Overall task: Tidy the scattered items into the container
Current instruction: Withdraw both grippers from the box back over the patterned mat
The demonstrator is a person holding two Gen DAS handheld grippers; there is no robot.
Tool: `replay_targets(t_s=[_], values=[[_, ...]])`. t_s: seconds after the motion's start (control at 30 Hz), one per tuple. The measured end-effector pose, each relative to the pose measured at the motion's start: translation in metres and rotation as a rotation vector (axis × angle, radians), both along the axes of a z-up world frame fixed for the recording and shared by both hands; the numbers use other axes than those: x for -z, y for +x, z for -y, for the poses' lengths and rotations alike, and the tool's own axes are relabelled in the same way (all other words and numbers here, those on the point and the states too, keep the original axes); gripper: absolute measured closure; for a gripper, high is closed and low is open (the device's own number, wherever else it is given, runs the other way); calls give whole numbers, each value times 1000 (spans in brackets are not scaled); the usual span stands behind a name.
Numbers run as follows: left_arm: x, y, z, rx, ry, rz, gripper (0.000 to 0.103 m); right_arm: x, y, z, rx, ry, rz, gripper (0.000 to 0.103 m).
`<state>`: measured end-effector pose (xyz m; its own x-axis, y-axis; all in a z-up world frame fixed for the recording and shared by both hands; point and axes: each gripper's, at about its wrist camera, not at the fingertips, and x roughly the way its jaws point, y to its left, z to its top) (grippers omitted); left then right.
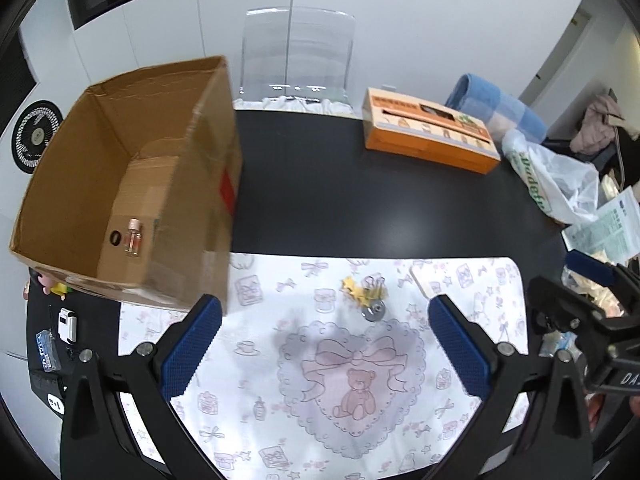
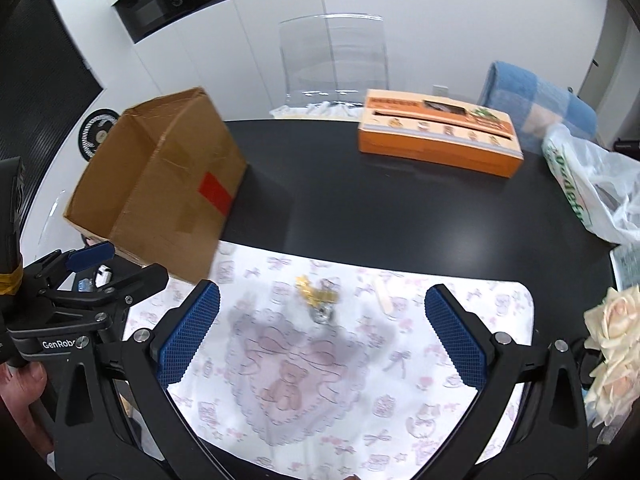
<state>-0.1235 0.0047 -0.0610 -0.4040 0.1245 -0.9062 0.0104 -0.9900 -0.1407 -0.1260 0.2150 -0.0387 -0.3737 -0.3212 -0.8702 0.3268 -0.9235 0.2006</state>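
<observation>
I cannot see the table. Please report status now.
Left gripper open, right gripper open, both empty. Small bottle in cardboard box. Clips on mat, unobstructed.

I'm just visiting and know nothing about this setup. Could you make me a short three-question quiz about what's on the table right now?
1. True or false: the cardboard box is empty.
2. Where do the gold clips lie? A) on the printed mat B) on the orange box C) inside the plastic bag
3. Is the left gripper or the right gripper holding anything?

Key: 1 false, a small bottle lies inside. 2 A. 3 Neither, both are open.
</observation>
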Motion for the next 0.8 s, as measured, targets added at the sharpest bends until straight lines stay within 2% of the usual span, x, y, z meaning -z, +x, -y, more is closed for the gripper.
replay_targets(t_s=[0.33,0.8], values=[[25,-10,-29,32,-15,61,0,24,-8,-36,49,11,45,0],[74,-17,-28,42,-36,151,0,75,-18,-33,46,42,127,0]])
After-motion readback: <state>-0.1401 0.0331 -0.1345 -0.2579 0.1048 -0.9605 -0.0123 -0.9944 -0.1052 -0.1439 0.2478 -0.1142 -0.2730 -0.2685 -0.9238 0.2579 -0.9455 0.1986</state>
